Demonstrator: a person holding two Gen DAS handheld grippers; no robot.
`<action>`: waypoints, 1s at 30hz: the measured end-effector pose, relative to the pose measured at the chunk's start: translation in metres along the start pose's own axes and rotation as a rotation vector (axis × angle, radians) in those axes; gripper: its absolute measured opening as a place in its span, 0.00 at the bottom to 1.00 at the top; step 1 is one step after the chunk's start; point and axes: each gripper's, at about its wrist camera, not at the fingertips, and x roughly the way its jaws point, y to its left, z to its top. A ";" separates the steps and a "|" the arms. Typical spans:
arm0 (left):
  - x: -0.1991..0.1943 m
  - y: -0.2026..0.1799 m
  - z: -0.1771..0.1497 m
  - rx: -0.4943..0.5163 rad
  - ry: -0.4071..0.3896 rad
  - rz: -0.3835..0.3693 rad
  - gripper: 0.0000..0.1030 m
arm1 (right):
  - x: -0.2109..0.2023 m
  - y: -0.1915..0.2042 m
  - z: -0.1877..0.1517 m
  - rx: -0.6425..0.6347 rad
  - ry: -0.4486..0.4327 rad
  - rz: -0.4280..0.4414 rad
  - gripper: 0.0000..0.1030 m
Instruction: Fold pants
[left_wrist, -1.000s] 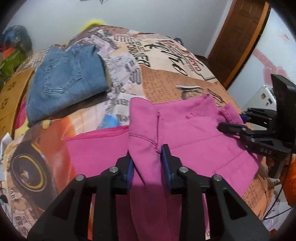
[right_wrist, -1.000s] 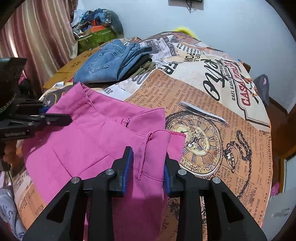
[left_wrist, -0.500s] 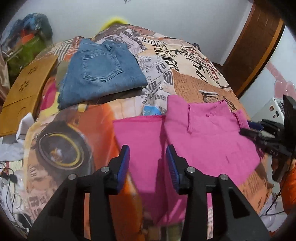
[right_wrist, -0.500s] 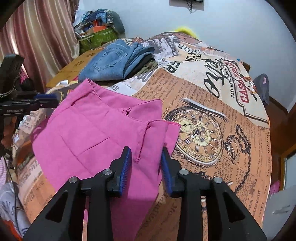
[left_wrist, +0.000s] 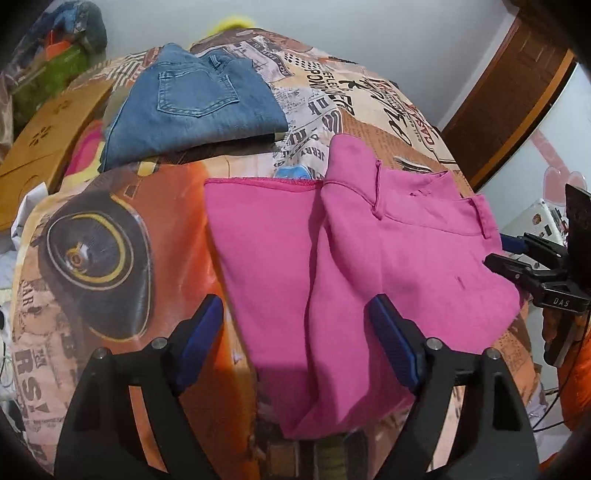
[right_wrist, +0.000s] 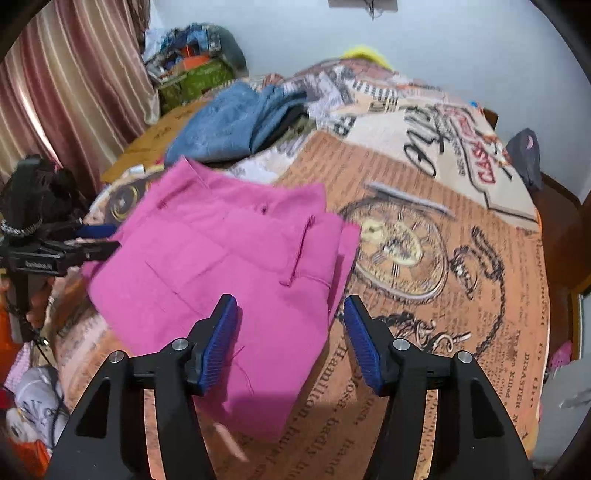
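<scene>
Pink pants (left_wrist: 388, 251) flat — both jaws wide, clear

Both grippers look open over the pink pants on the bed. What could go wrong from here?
1. The pink pants reach the bed's near edge; the folded bundle might slide off.
2. The upper layer sits offset, leaving the hem layer exposed, so the next fold may end up crooked.
3. The left gripper and right gripper may snag fabric.

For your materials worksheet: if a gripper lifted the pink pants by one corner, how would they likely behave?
The pink pants would probably sag and unfold, since the cloth already drapes in soft creases over the bed. They look thin, so likely light. Pushed, they would probably bunch rather than slide whole.
</scene>
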 end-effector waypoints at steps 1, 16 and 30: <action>0.003 0.000 0.002 -0.002 0.005 -0.004 0.80 | 0.004 -0.002 -0.001 0.005 0.008 0.008 0.55; 0.011 -0.012 0.014 0.044 0.002 -0.025 0.44 | 0.032 -0.006 0.011 0.054 0.029 0.081 0.47; -0.032 -0.037 0.033 0.133 -0.156 0.019 0.11 | 0.004 0.013 0.018 -0.010 -0.070 0.008 0.16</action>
